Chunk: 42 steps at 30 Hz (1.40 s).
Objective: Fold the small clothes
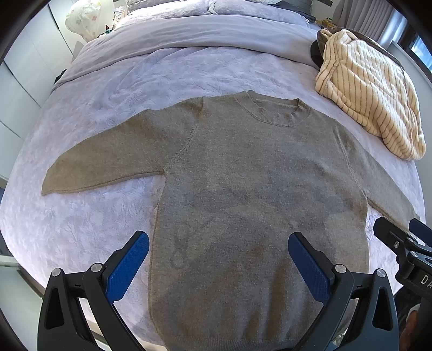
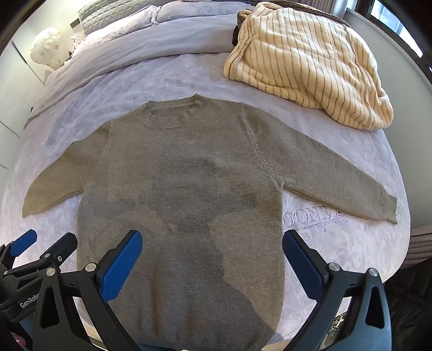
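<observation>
A grey-brown knit sweater [image 1: 243, 175] lies flat on the bed, front up, neck at the far side, both sleeves spread out sideways; it also shows in the right wrist view [image 2: 189, 175]. My left gripper [image 1: 218, 243] is open and empty, held above the sweater's lower left part. My right gripper [image 2: 212, 240] is open and empty, above the sweater's lower right part. The right gripper shows at the right edge of the left wrist view [image 1: 402, 232], and the left gripper at the left edge of the right wrist view [image 2: 46, 240].
A lilac textured bedspread [image 1: 108, 89] covers the bed. A cream striped garment [image 1: 370, 89] lies bunched at the far right, also in the right wrist view [image 2: 310, 59]. Pillows and a folded cover lie at the head of the bed [image 1: 189, 10]. White cupboards [image 1: 16, 81] stand left.
</observation>
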Available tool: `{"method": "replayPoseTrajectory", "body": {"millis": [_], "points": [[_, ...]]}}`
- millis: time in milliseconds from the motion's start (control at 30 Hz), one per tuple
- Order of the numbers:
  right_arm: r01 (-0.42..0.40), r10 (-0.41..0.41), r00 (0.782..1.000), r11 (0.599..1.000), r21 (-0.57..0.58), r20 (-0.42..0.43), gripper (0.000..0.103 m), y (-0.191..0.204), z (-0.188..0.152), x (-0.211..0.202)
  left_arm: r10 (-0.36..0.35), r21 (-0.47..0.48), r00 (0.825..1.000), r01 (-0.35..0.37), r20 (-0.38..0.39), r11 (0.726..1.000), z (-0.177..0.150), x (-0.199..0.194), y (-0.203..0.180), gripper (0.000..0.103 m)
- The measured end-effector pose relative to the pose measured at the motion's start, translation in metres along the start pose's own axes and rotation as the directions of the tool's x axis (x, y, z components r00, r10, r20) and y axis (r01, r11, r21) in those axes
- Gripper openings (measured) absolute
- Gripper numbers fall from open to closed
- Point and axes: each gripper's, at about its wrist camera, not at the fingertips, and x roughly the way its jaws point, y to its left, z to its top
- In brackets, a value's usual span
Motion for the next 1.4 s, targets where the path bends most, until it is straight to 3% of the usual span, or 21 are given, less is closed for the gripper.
{"method": "replayPoseTrajectory", "body": {"millis": [1400], "points": [[0.014,-0.015,0.999,1.000,-0.014,-0.037,0.103,0.010,0.008,0.012,-0.046,-0.031,0.998,0.045,-0.039,0.998,0.009,0.015,0.011,0.103]]}}
